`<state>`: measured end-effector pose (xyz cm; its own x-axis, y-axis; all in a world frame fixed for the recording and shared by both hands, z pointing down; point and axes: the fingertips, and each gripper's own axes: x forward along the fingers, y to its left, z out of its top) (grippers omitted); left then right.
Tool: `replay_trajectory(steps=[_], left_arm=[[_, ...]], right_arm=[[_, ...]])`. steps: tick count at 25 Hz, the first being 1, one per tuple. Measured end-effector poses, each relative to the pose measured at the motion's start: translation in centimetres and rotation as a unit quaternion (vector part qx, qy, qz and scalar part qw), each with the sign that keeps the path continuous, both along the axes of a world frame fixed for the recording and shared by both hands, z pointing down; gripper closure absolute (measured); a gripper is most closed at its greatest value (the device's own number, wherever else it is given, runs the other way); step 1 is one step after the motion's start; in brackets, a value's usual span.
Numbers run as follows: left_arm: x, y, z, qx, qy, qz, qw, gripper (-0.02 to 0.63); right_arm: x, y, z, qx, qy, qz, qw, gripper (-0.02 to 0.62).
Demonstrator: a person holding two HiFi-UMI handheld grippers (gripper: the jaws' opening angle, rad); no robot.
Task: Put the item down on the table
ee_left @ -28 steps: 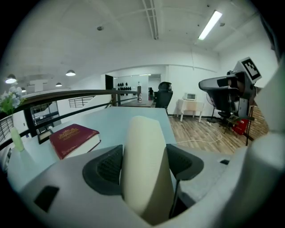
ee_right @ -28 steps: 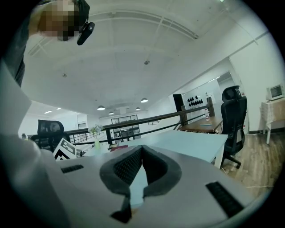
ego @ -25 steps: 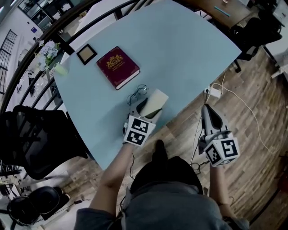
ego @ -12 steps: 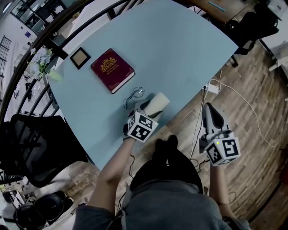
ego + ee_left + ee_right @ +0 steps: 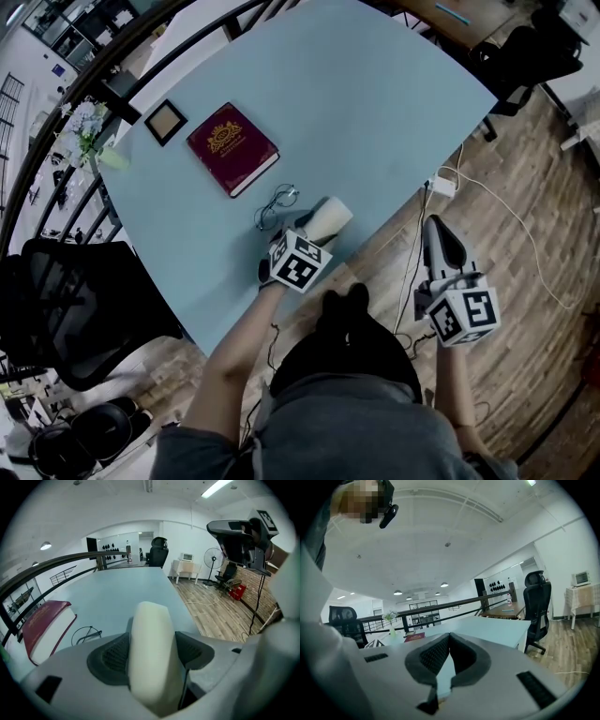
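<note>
In the head view, the left claw (image 5: 314, 228) is holding a cream item (image 5: 330, 214) over the desk (image 5: 375, 103), just beside the glasses (image 5: 277, 201). In the left gripper view, its jaws are pinching that item. In the right gripper view, the right claw (image 5: 449, 639) is pressing its jaws together on nothing.

No words or numbers can be read anywhere. The red book (image 5: 232, 148) on the table (image 5: 375, 103) bears a gold emblem on its cover, any lettering too small to make out. The cubes on the left gripper (image 5: 316, 223) and right gripper (image 5: 433, 230) carry only black-and-white square patterns.
</note>
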<state>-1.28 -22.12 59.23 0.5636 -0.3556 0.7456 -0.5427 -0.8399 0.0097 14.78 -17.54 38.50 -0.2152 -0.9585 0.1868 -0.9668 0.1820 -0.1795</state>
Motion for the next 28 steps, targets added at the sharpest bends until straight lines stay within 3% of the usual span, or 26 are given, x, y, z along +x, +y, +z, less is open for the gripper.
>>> replay_trajectory(steps=[4,9,28], left_arm=[[-0.13,-0.09,0.23,-0.023,0.018,-0.007,0.9995,0.296],[-0.02,-0.27,0.37,-0.018,0.028,-0.002,0.9994,0.296],[-0.17,-0.32,-0.52,-0.018,0.006,-0.005,0.9998,0.291]], right_arm=[[-0.03,-0.17,0.16,-0.001,-0.003,-0.003,1.000,0.591],[-0.30,-0.38,0.26,-0.002,-0.005,-0.011,1.000,0.591],[0.60,0.39,-0.28,0.003,-0.013,-0.025,1.000,0.591]])
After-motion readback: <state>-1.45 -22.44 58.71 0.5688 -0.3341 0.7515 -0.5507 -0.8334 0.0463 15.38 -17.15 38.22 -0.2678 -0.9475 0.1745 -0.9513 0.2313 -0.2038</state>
